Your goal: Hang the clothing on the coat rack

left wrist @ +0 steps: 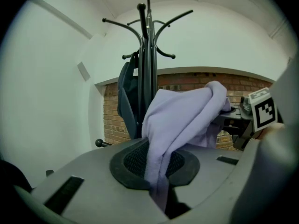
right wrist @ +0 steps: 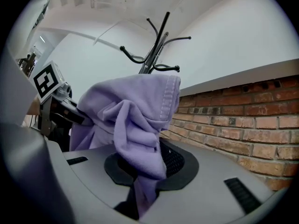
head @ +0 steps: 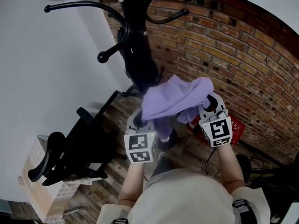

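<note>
- Pinched a thin fold of the lilac garment (head: 176,97) in the left claw (head: 140,119), pads pressed tight onto the cloth.
- Pinched a thicker, bunched fold of the same garment in the right claw (head: 211,105), with a stitched seam edge draped above the grip.
- Held it slung between both claws just in front of the coat rack (head: 138,50) pole, well below the curved hooks and off the floor.
- Noted a dark garment (left wrist: 125,97) already hung on the far side of the coat rack.
- Judged the lilac garment soft, light and limp: sagged between the grips, kept no shape of its own, looked fleecy rather than slippery, hardly fragile.
- Judged the stitched collar or hood edge the best hold, as a firm rim to drop over a hook; reckoned a mid-cloth grip likely to let the rest slide off.
- Judged a lift to hook height the next need, cloth kept spread between the claws.
</note>
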